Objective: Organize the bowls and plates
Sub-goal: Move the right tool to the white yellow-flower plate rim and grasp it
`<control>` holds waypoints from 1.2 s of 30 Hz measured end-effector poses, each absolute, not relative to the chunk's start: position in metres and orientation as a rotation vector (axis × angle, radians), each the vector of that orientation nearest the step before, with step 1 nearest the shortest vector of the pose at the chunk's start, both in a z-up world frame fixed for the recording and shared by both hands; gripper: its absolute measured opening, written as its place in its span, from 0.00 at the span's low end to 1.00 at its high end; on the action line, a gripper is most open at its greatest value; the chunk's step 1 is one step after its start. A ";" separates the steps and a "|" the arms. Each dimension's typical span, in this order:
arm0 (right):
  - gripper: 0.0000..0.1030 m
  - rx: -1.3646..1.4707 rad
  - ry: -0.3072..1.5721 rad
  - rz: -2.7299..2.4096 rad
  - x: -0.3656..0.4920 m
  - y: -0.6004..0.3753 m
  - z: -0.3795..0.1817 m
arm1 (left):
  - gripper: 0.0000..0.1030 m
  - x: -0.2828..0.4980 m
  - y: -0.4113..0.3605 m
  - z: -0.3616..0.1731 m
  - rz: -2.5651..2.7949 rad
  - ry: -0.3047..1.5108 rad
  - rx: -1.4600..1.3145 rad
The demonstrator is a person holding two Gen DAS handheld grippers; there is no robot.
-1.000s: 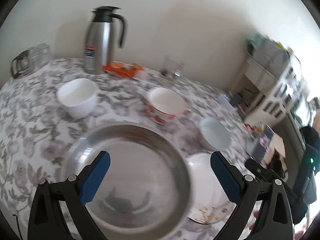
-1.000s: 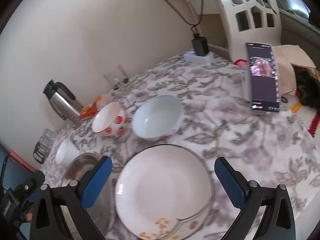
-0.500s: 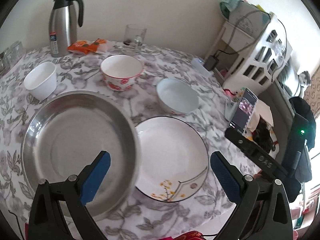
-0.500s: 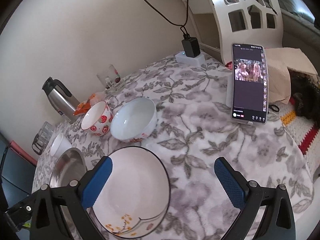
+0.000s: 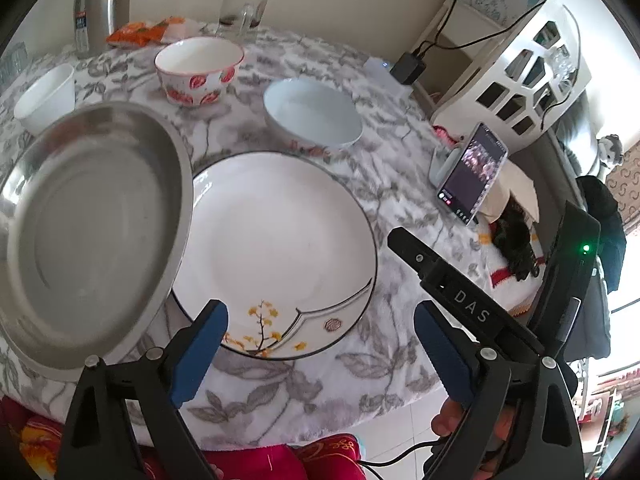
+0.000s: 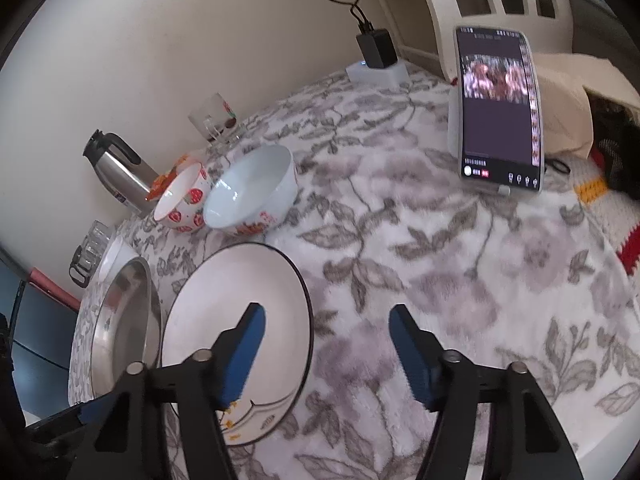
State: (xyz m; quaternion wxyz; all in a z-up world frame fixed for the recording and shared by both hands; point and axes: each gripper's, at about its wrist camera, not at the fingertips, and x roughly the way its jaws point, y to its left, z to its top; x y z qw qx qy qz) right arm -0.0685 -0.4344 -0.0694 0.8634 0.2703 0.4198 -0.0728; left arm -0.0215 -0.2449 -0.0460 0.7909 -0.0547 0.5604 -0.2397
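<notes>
A white plate with a black rim and a yellow flower sprig lies on the floral cloth, tucked under the edge of a steel pan. Behind them stand a pale blue bowl, a strawberry bowl and a small white bowl. My left gripper hangs over the plate's near rim, jaws wide and closing, touching nothing. My right gripper is closing astride the plate's right rim: one finger over the plate, the other over the cloth, pads not pressing on it.
A thermos, a glass mug and an orange packet stand at the back by the wall. A phone is propped at the right, a charger behind it. The table's edge is near, with a red cloth below.
Both grippers have come down and shifted right, the left one from over the steel pan to the white plate. The right gripper's jaws have narrowed about the plate's rim.
</notes>
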 end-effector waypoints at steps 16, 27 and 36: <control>0.28 0.561 1.005 -0.107 -0.049 -0.415 -0.106 | 0.75 -0.014 -0.231 -0.069 -0.462 1.305 -0.177; 0.10 0.606 0.995 -0.075 -0.041 -0.415 -0.110 | 0.75 -0.009 -0.225 -0.078 -0.431 1.325 -0.192; 0.08 0.628 0.984 -0.068 -0.040 -0.422 -0.109 | 0.75 -0.007 -0.221 -0.080 -0.420 1.331 -0.198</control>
